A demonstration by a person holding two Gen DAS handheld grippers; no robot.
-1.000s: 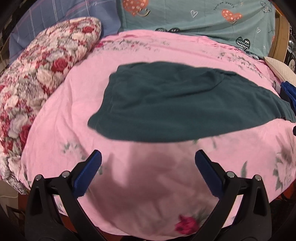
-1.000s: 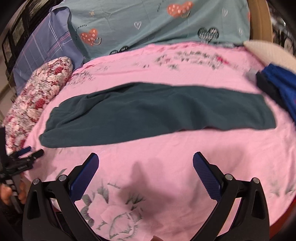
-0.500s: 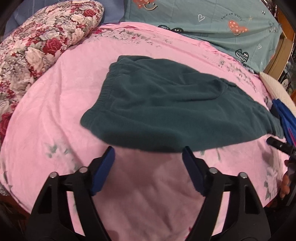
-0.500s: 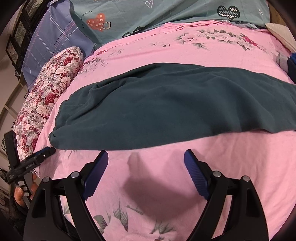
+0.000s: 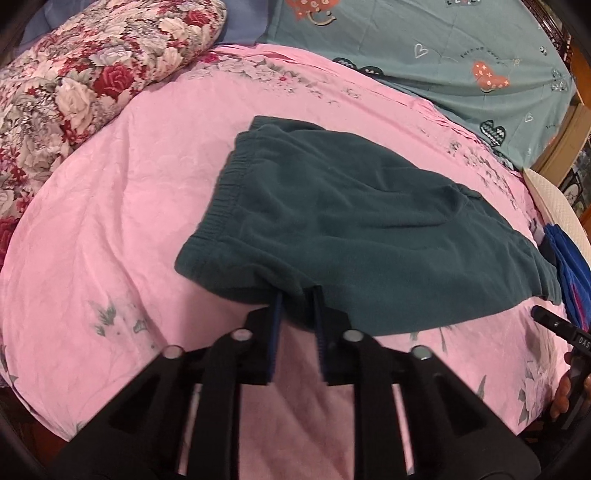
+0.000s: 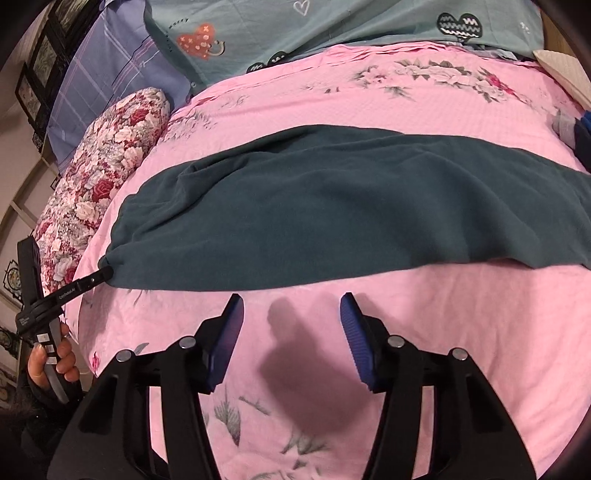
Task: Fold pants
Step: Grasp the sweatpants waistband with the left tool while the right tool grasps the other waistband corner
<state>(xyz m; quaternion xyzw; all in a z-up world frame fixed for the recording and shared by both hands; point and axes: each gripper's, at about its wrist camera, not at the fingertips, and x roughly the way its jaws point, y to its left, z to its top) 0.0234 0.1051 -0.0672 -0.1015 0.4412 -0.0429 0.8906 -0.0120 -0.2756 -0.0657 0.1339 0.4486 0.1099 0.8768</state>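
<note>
One waistband [image 5: 221, 192], left view only.

Setting: a bedroom in a home. A bed [image 5: 122, 206] with a pink floral sheet is filling the middle of both views. A rose-print pillow [image 5: 92, 70] is lying at the upper left of the left wrist view. Teal bedding with heart prints [image 6: 332, 29] and a lavender checked pillow [image 6: 107, 70] are running along the top of the right wrist view. Framed pictures [image 6: 35, 70] are hanging at its far upper left.
</note>
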